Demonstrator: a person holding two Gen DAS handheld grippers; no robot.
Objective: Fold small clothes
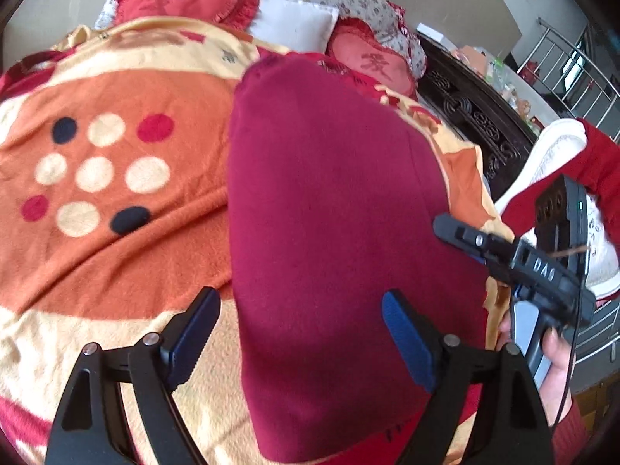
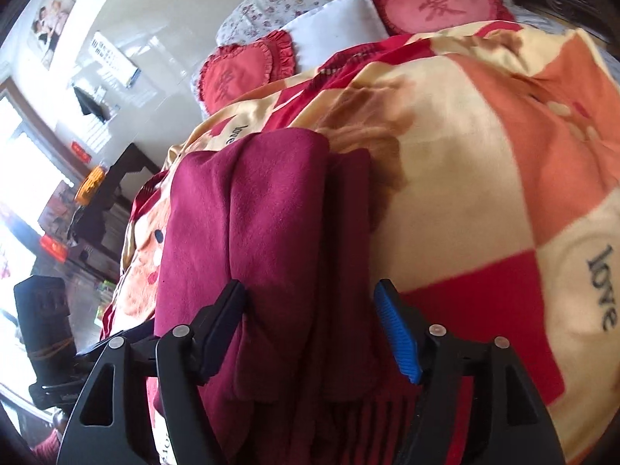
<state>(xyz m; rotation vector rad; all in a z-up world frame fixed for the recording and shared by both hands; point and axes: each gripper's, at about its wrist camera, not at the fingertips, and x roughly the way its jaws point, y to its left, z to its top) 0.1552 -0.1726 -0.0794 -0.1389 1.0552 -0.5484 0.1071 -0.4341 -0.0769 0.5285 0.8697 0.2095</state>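
Garment [image 1: 333, 201], maroon, lies lengthwise straight ahead between both sets of wide-open jaws, right gripper [image 2: 310, 333] nearer, left gripper [image 1: 298, 341] likewise empty.

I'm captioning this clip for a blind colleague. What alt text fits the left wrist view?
A dark red garment lies folded on an orange and cream blanket, with the open left gripper just above its near end. The right gripper, held in a hand, sits at the garment's right edge; heart-shaped red cushions lie at the bed's far end.
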